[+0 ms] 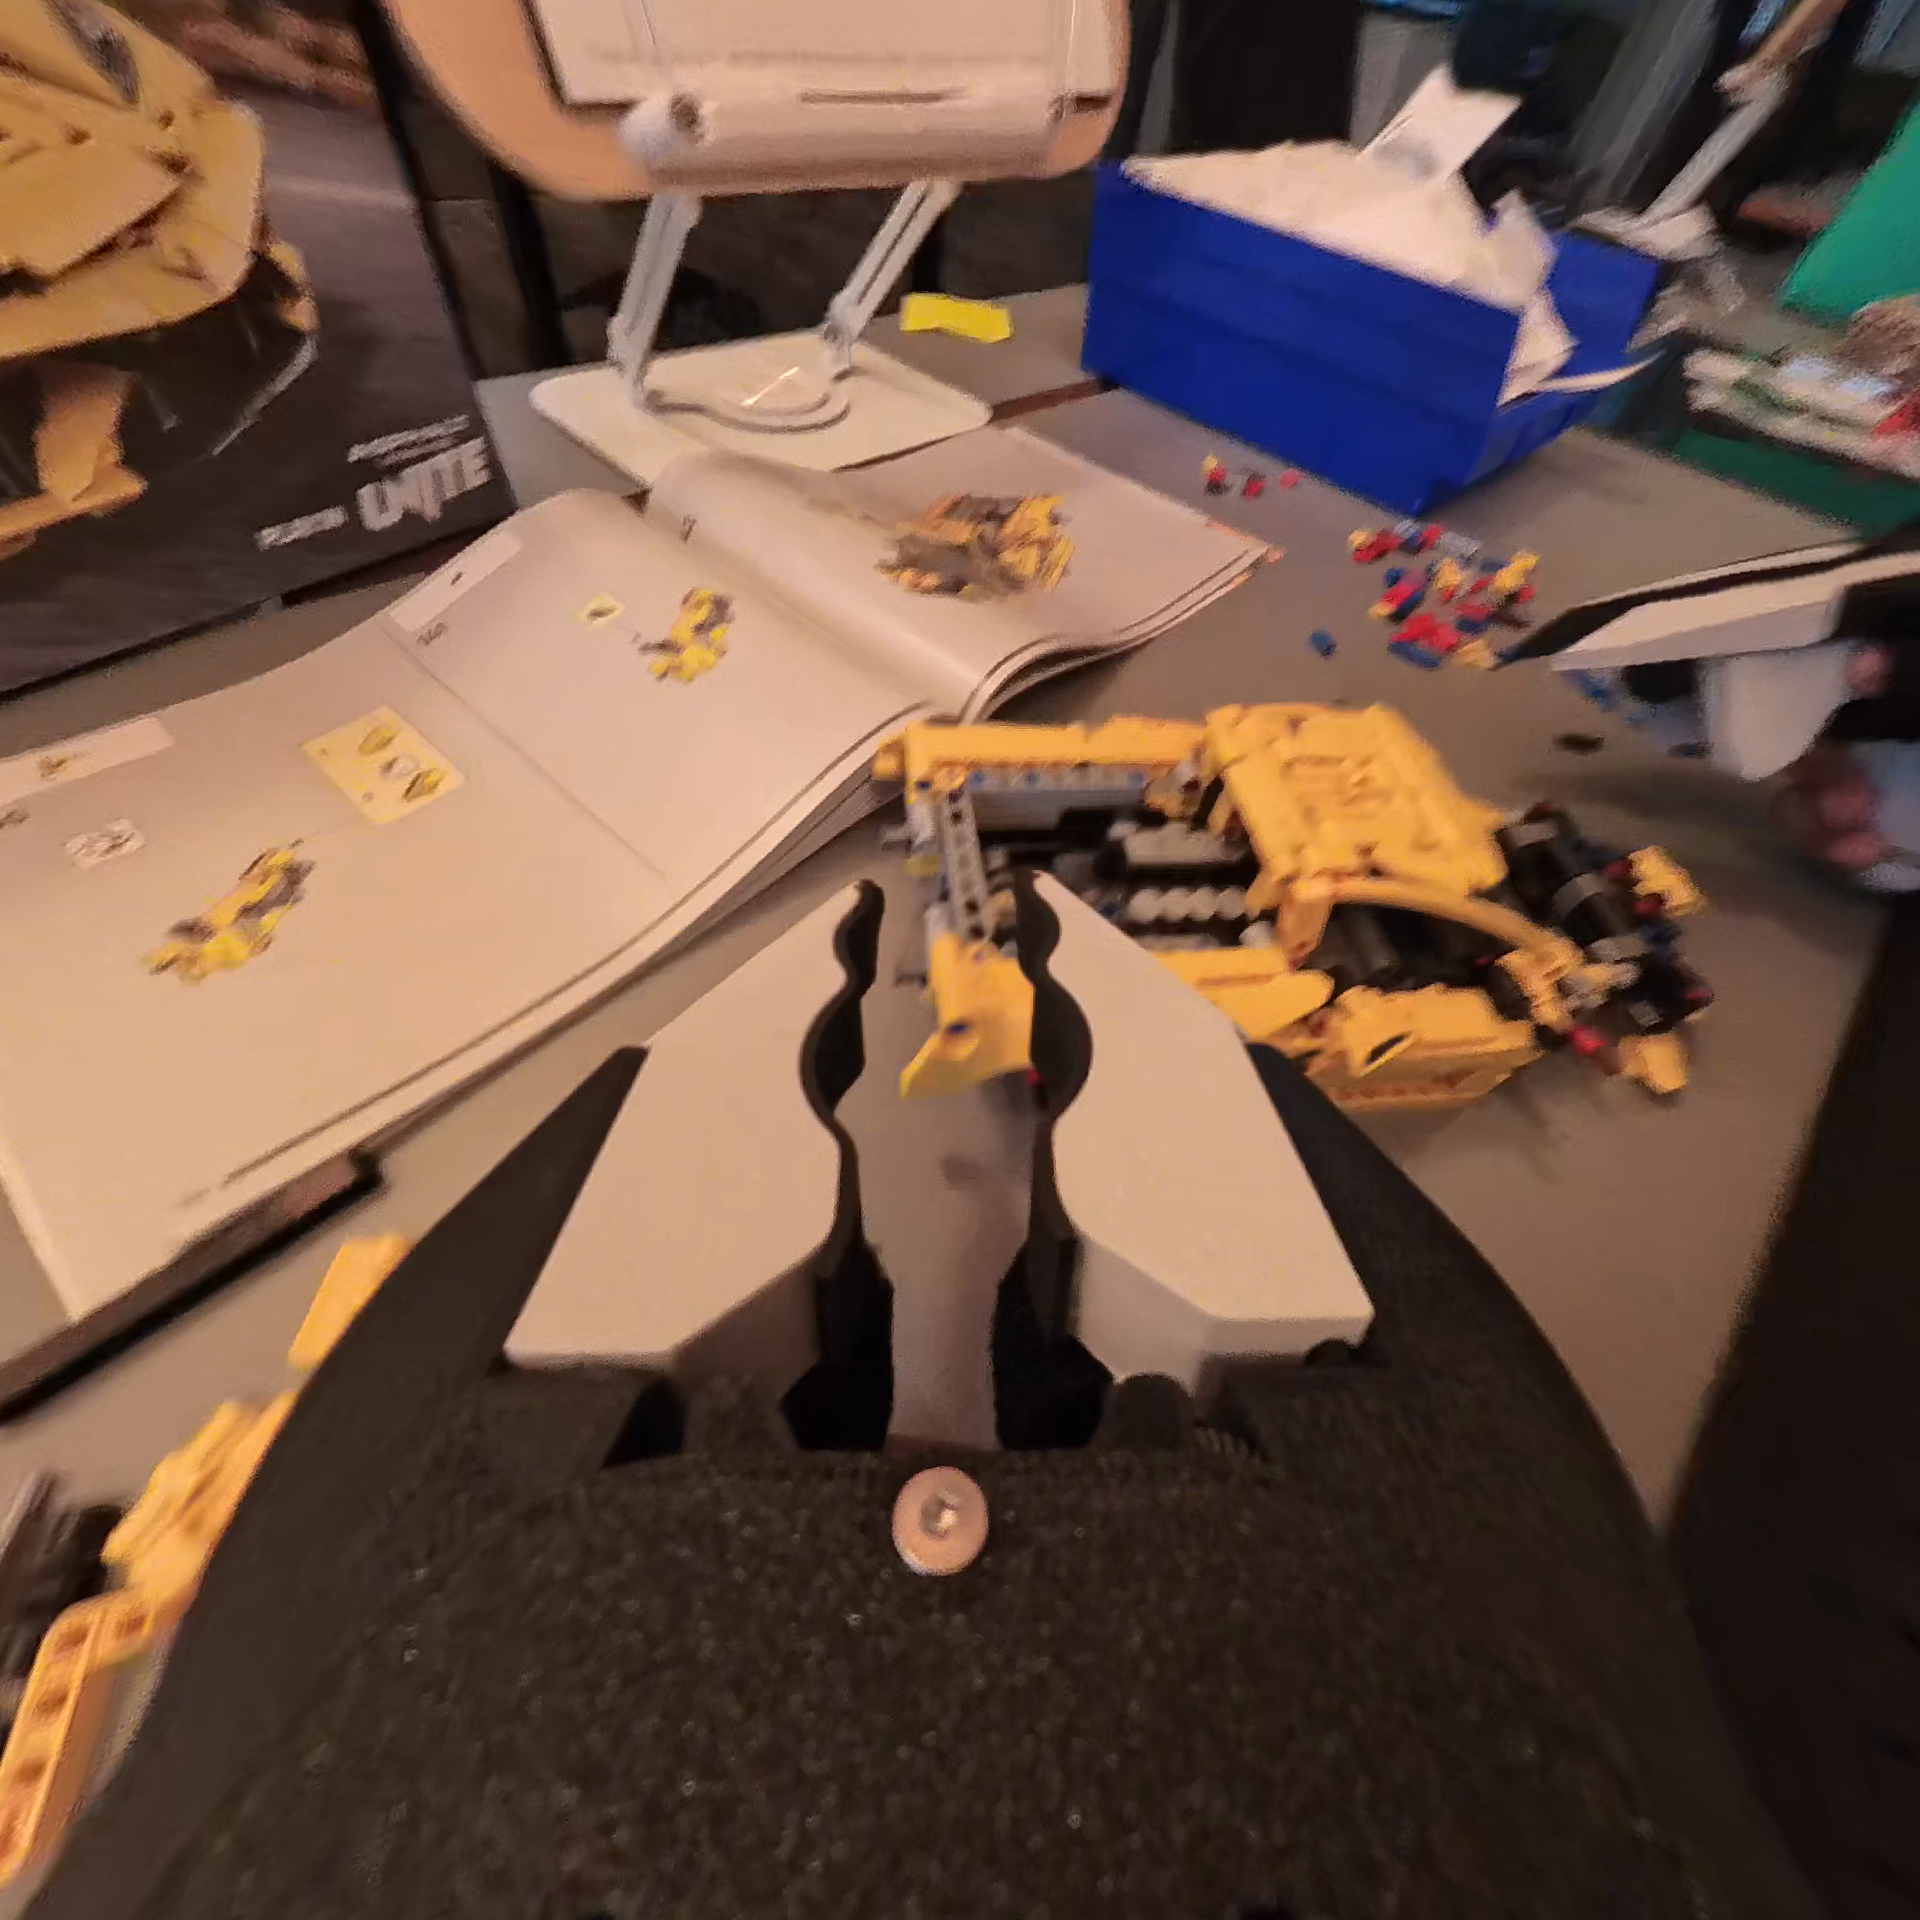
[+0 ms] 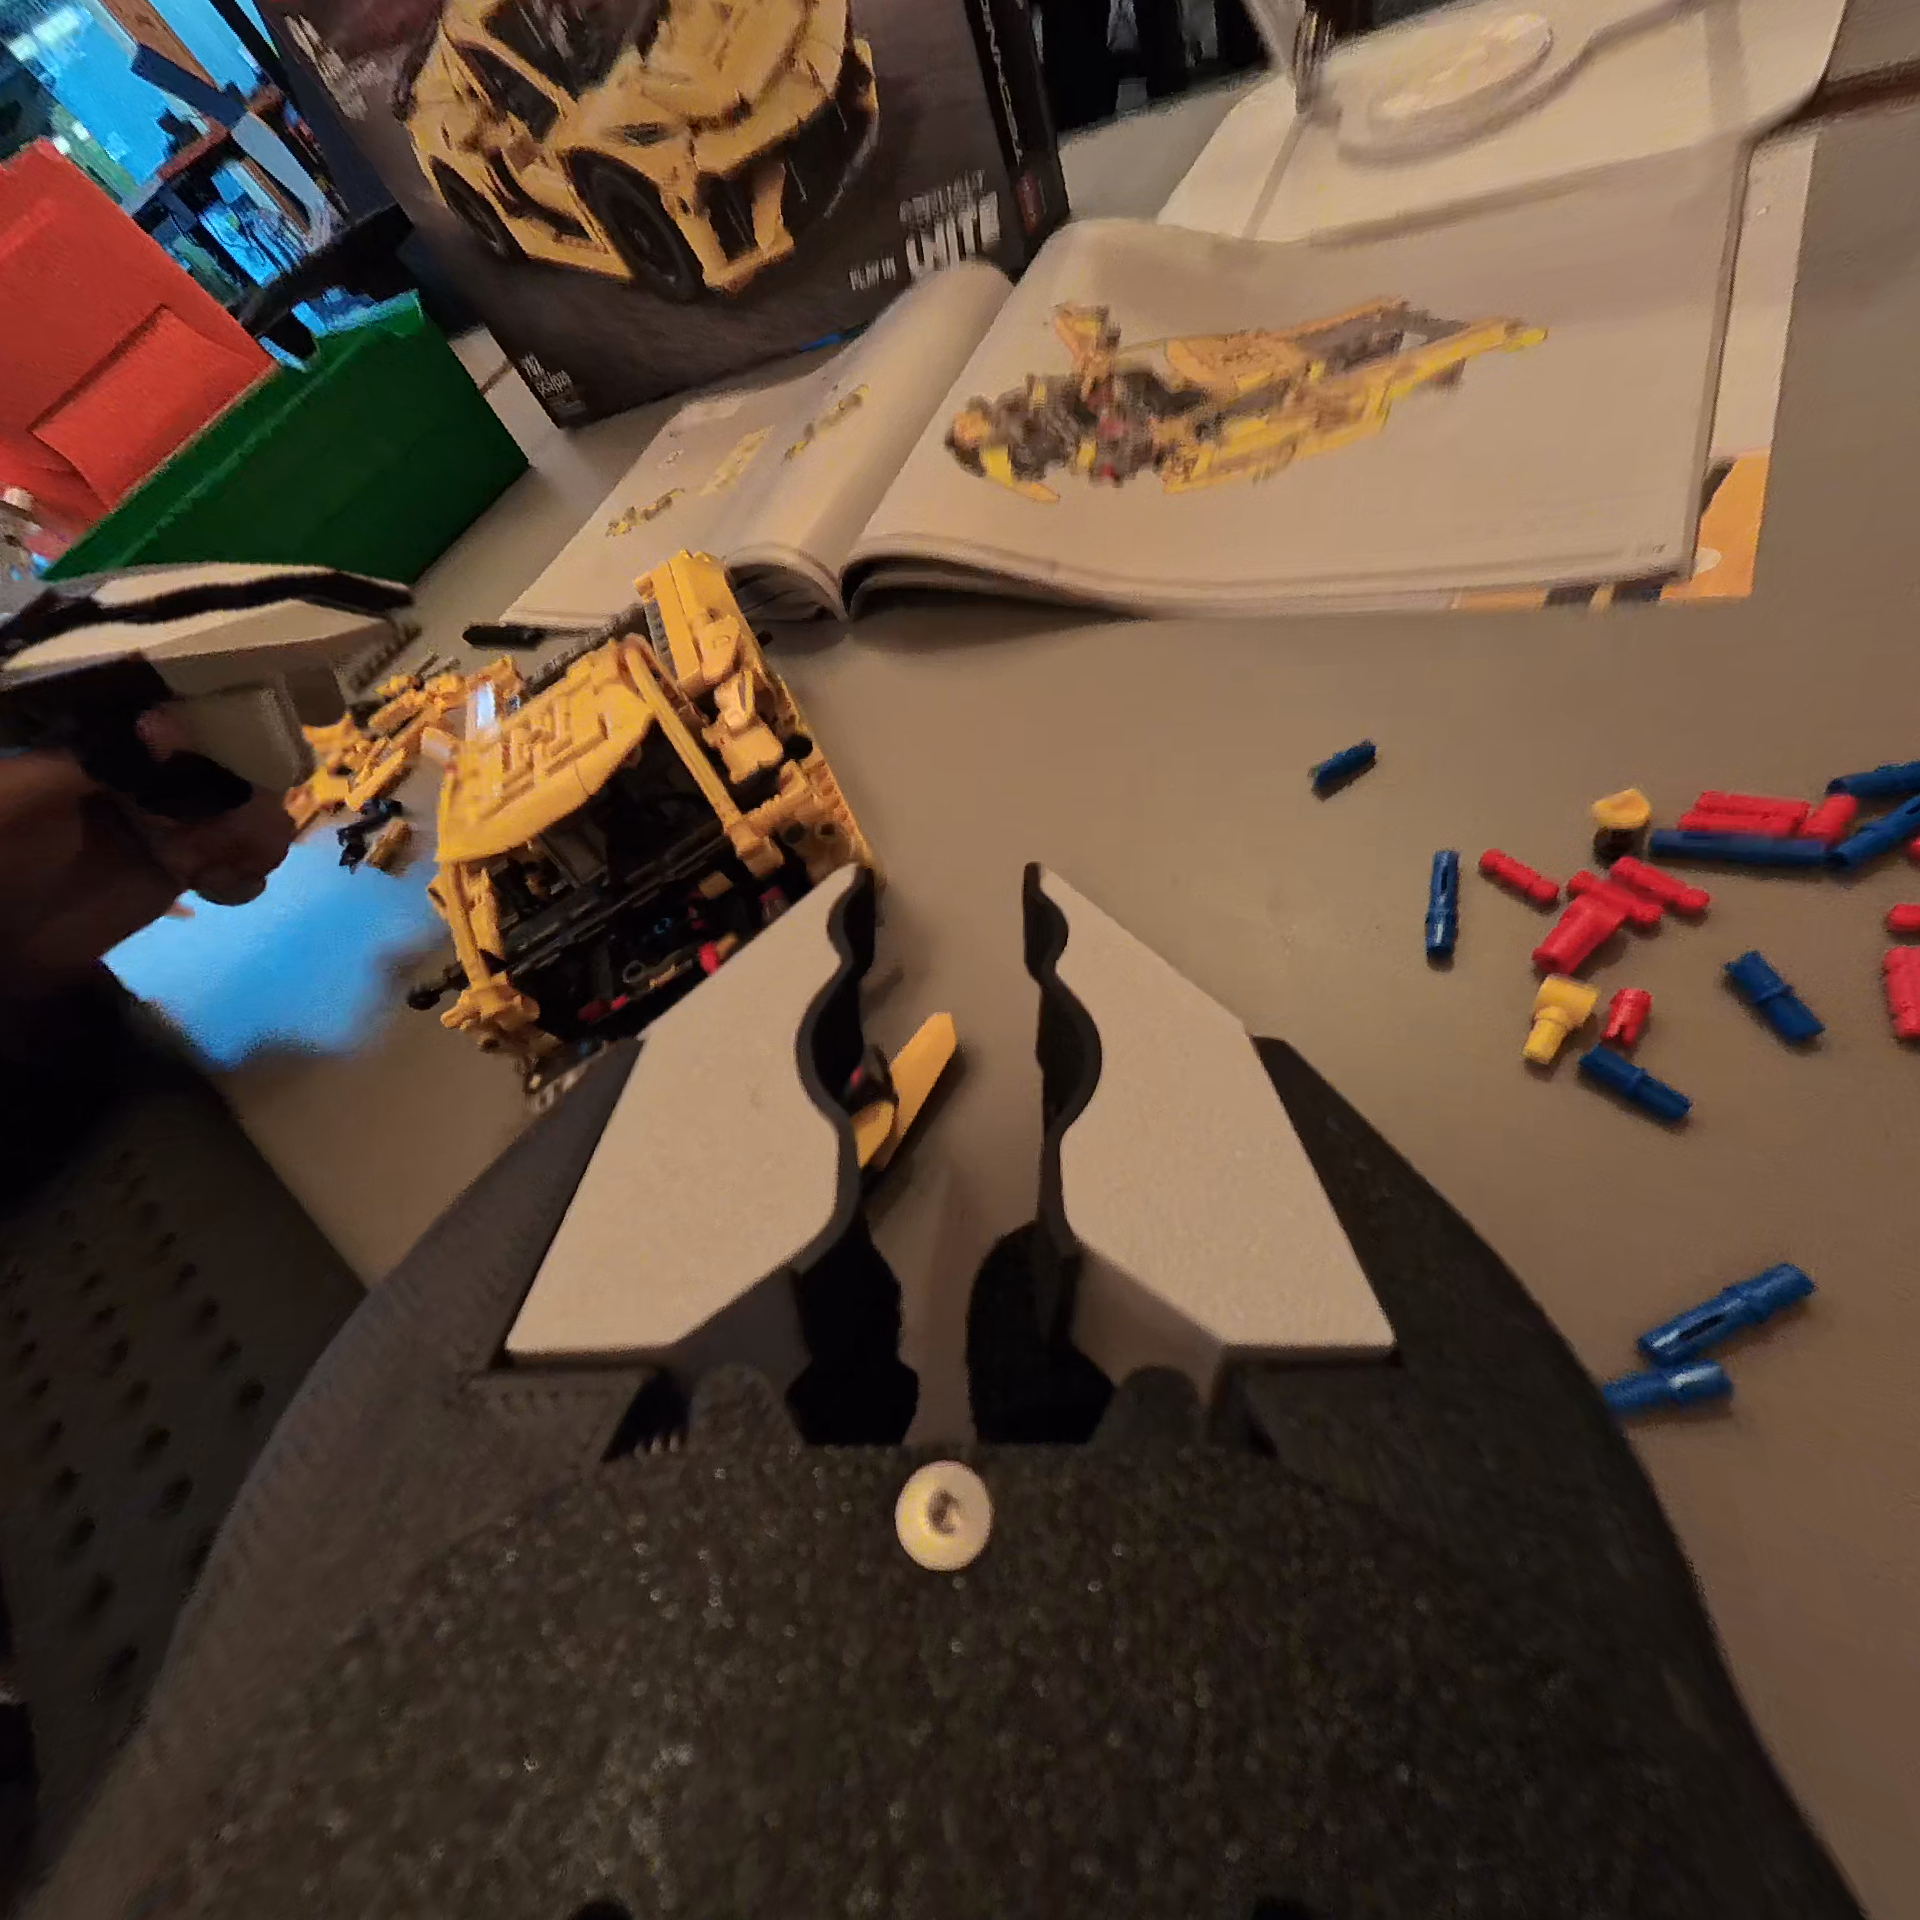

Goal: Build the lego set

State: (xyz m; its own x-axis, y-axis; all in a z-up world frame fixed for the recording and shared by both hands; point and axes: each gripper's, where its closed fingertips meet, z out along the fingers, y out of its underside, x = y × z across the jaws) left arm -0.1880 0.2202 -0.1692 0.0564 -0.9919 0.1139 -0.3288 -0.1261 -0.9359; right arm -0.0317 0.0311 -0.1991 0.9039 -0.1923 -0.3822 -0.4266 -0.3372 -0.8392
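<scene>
A half-built yellow lego car (image 1: 1351,831) lies on the grey table, just beyond my left gripper (image 1: 945,894). The left gripper is open. A yellow panel of the car (image 1: 971,1023) shows in the gap between its fingers, close to the right one, and I cannot see the pads pressing it. My right gripper (image 2: 945,883) is open, low over the table to the right of the car (image 2: 623,790). A yellow tip of the car (image 2: 914,1081) shows beside its left finger. Each gripper also shows in the other view, the right one (image 1: 1517,649) and the left one (image 2: 400,597).
An open instruction book (image 1: 520,779) (image 2: 1299,416) lies behind the car, with the set's box (image 1: 208,364) (image 2: 727,208) beyond it. Loose red, blue and yellow pins (image 2: 1621,914) (image 1: 1444,603) lie right of the car. Loose yellow parts (image 1: 156,1507) lie at the left. A blue bin (image 1: 1351,343), a green bin (image 2: 312,457) and a white stand (image 1: 779,395) stand at the back.
</scene>
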